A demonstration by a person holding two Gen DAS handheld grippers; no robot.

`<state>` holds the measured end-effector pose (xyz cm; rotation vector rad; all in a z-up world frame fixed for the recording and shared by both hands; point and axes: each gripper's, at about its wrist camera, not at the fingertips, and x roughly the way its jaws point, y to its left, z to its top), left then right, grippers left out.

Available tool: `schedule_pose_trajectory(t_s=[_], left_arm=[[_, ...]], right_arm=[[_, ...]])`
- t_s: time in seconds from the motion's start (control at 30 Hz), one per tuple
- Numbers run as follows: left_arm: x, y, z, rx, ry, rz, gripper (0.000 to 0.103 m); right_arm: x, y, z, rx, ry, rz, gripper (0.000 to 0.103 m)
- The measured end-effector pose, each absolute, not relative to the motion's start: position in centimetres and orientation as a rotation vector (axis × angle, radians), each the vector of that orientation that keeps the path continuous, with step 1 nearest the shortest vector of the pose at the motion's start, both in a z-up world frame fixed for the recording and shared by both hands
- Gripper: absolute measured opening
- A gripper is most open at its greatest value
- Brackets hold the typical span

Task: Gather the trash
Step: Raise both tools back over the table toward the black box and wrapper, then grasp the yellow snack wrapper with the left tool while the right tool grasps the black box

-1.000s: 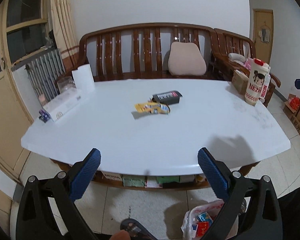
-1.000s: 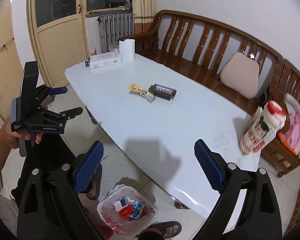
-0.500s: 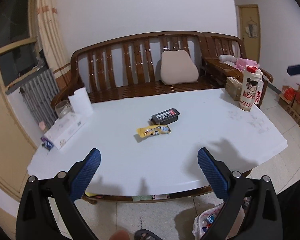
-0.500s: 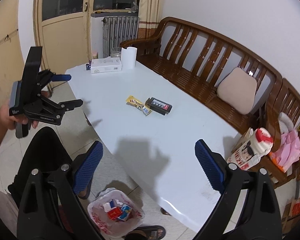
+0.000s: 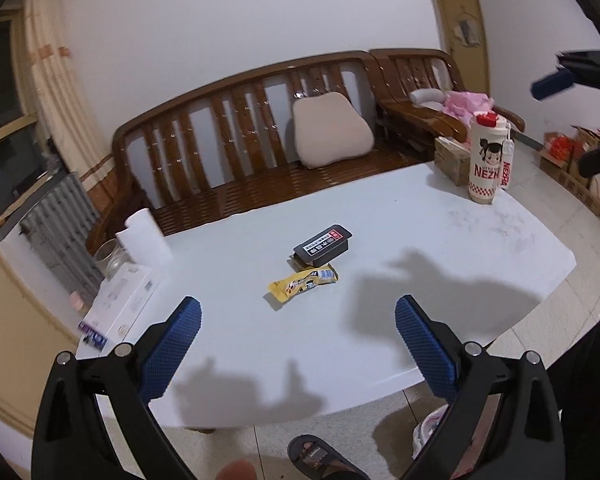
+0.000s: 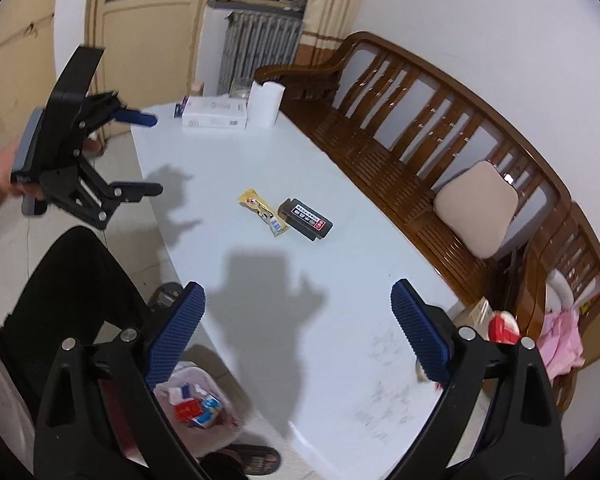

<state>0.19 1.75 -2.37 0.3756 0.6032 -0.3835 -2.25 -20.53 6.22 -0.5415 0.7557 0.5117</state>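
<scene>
Left wrist view. We count two pieces of trash on the white table [image 5: 440, 264]: one yellow wrapper [image 5: 302, 283] and one black box [image 5: 323, 246], touching end to end, ahead of the left gripper [image 5: 298, 320] and between the lines of its jaws, well beyond the tips. The wrapper is flat and crumpled, yellow with a printed picture and a pale end. The box is dark and oblong, with a white label and a red mark at one corner. The jaws stand spread wide, nothing between them. Off the left jaw: one paper roll [image 5: 144, 236], one glass jar [image 5: 110, 256], one white carton [image 5: 122, 300]. Off the right jaw, far: one bottle [image 5: 486, 160] with a red cap, beside a small brown box [image 5: 452, 158]. One cushion [image 5: 330, 128] lies on the bench [image 5: 236, 148]. Under the right jaw, a corner of a bag [image 5: 430, 434] shows; we cannot tell its contents here.

Right wrist view. Same two pieces, wrapper [image 6: 262, 210] and box [image 6: 306, 219], ahead of the right gripper [image 6: 298, 312], between its jaw lines. Its jaws are spread wide and hold nothing. Below the left jaw, one white bag [image 6: 204, 408] on the floor holds small red, white and blue cartons. The left gripper [image 6: 148, 154], in a hand [image 6: 0, 172], hangs over the table edge, jaws apart.
</scene>
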Motion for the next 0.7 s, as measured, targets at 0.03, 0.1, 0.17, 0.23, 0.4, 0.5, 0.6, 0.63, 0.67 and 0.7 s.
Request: schedule_pose_trajectory(t_s=[0.03,0.1,0.17,0.23,0.4,0.5,0.6,0.63,0.67,0.7], left_arm=[[1.2,1.7,-2.7,0.394,0.610,-0.398,0.095],[2.9,1.6,-3.3,0.422,0.624,-0.403,0.095],[4.4,1.6,-4.0,0.440,0.639,-0.404,0.095],[6.1,1.6,-4.9,0.454,0.657,-0.427,0.095],[10.0,1.3,-7.9,0.521,0.693,-0.502,0.095],[12.2,1.2,-9.5,0.527,0.726,-0.542,0.095],[14.0,0.6,-11.2,0.576,0.738,-0.594,0.095],[14.5,0.3,-11.5,0.587,0.740,-0.606,0.095],[14.9,0.2,-11.9,0.594,0.747,-0.620,0.095],[15.4,0.2,-12.2,0.598,0.753,-0.632,0.095]], right_arm=[[-1.4,-20.3,5.9,-0.555,0.762,0.519,0.092],[0.6,-20.0,5.3,-0.576,0.782,0.533,0.092],[3.0,-19.4,4.5,-0.605,0.798,0.544,0.092],[4.9,-18.9,3.9,-0.623,0.813,0.573,0.092],[9.7,-17.4,1.8,-0.685,0.846,0.638,0.092],[13.1,-16.4,0.0,-0.715,0.875,0.663,0.092],[15.4,-15.8,-1.2,-0.729,0.891,0.697,0.092],[16.0,-15.6,-1.6,-0.733,0.896,0.708,0.092],[16.6,-15.4,-2.0,-0.736,0.902,0.720,0.092],[17.2,-15.3,-2.5,-0.741,0.909,0.735,0.092]])
